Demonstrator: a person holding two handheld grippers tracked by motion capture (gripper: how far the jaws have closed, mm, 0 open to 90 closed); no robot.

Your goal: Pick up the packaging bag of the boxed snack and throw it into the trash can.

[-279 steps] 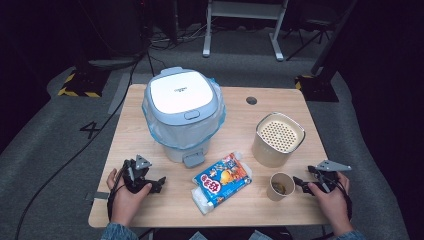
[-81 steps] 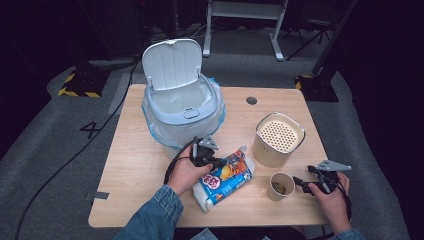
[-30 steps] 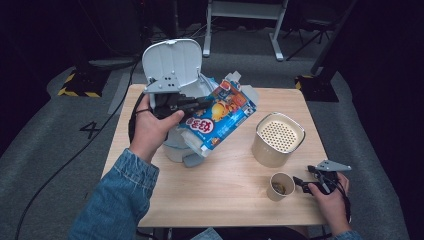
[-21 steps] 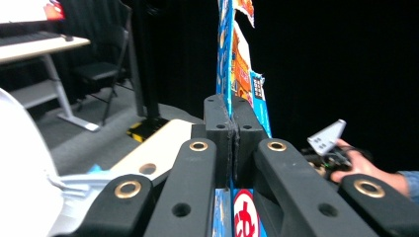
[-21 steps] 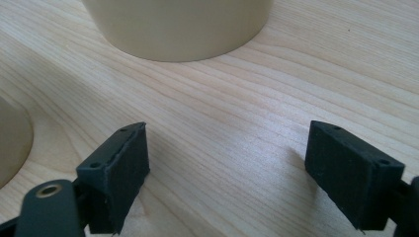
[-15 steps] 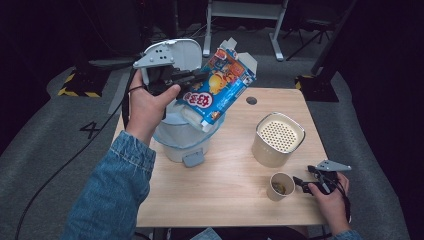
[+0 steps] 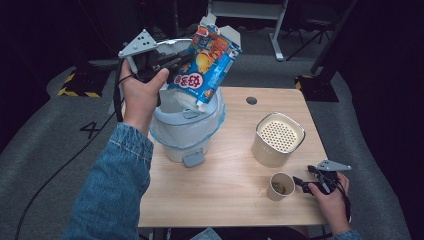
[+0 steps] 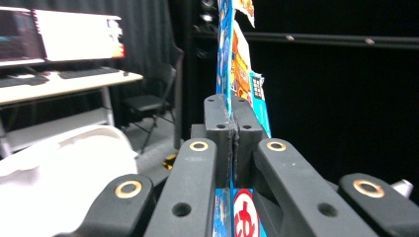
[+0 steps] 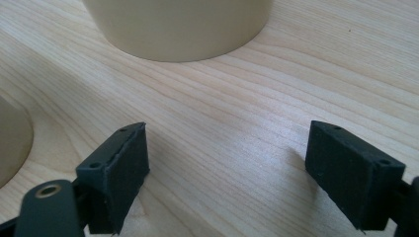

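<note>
Pinched flat between the left gripper's [image 7: 172, 62] pressed-together jaws, the blue snack bag [image 7: 205, 62] has risen from the table to tilt above the open white bin [image 7: 187, 132], seemingly ready for dropping, while the right gripper [image 7: 305, 182] rests spread beside the paper cup [image 7: 280, 186].

Readable marks:

- Floor [image 7: 75, 145], left of the counter: a large "4" in pale marking on grey carpet.
- Snack bag [image 7: 205, 65]: blue pack bearing a red oval with white characters, too blurred to read in the high view.
- Left gripper view: a fragment of the red-and-white emblem on the snack bag's edge, illegible.
- Monitor [image 8: 74, 34]: screen content unreadable.
</note>
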